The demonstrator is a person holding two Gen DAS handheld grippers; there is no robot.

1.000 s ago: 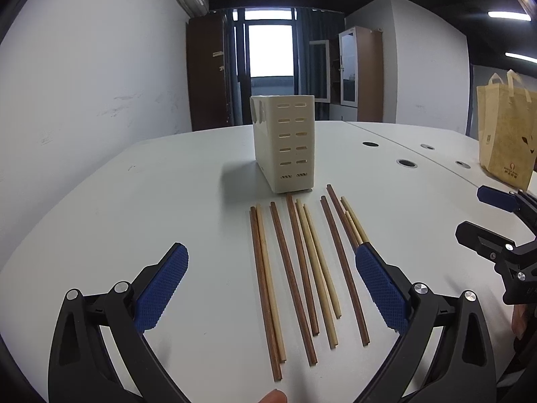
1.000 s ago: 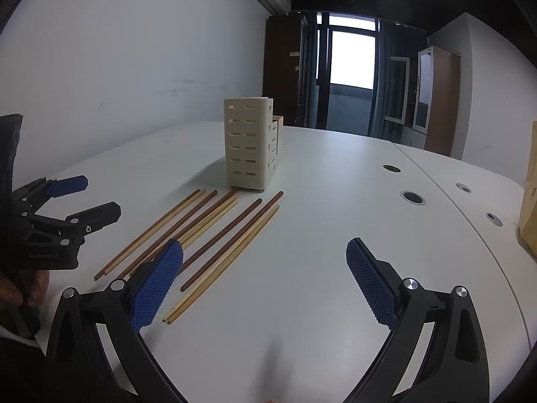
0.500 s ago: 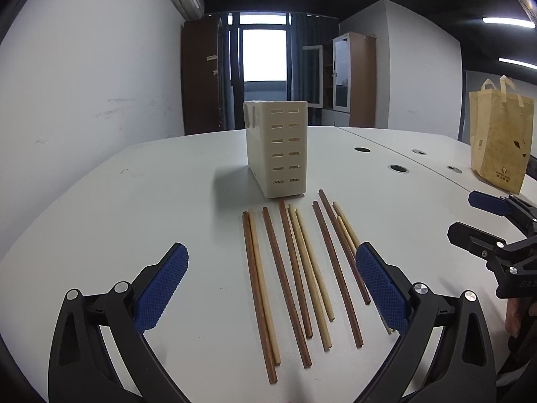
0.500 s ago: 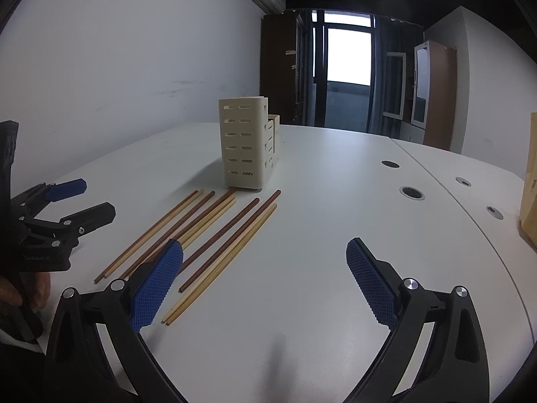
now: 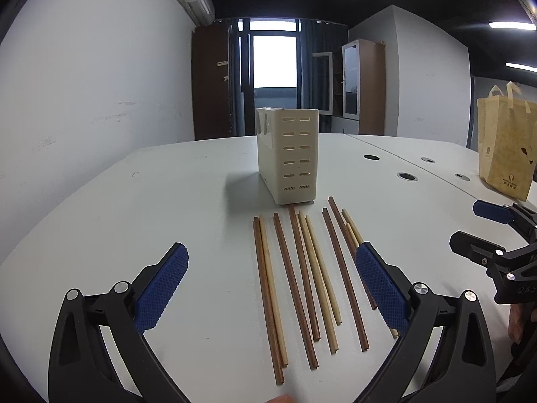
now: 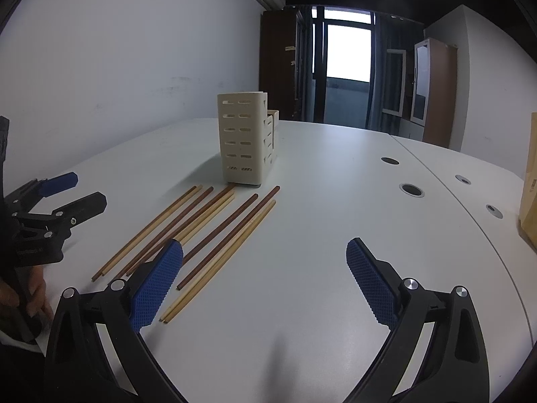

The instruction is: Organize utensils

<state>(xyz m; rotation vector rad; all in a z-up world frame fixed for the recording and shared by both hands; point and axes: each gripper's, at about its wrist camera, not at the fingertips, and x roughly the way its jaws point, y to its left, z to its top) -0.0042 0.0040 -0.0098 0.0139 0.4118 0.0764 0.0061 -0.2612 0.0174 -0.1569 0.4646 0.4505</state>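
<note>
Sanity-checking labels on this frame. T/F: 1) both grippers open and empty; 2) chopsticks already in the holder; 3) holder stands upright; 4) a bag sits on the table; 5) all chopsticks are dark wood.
1) True: the left gripper and right gripper are both open, nothing between the fingers.
2) False: the chopsticks lie flat on the table in front of the holder.
3) True: the holder stands upright.
4) True: a tan bag stands at the far right.
5) False: dark and pale sticks are mixed.
</note>
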